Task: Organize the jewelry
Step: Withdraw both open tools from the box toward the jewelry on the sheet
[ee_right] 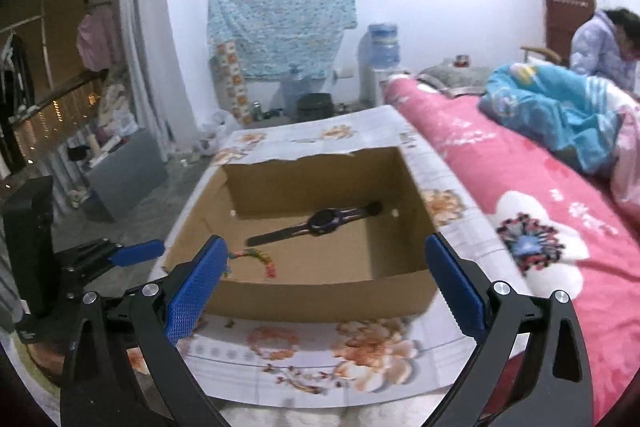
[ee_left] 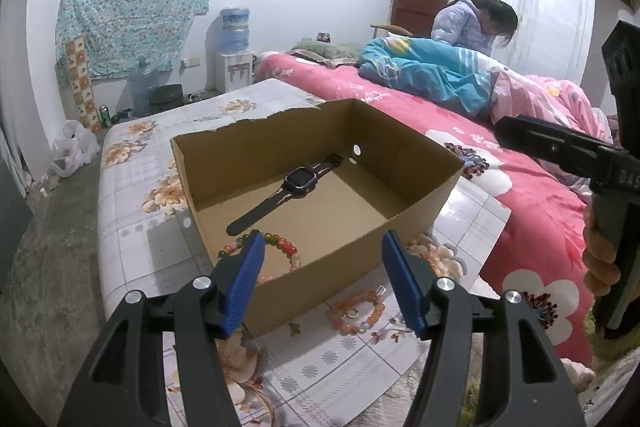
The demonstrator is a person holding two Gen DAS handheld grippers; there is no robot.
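The peach bead bracelet [ee_left: 357, 309] lies on the floral tabletop [ee_left: 320, 367] just outside the cardboard box [ee_left: 416, 215]; light, loose and probably slippery, it is best pinched across one strand. Both the left hand-held gripper [ee_left: 323, 277] and the right hand-held gripper [ee_right: 326, 291] tilt downward, jaws apart, empty.

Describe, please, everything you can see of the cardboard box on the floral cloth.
The cardboard box is plain brown corrugated card, open-topped, its far rim torn ragged and small round holes in its walls. It sits flat and upright on the floral cloth beside the pink bed. Inside lie a dark watch, strap stretched out, and a colourful bead bracelet near the front wall. Neither claw touches it.
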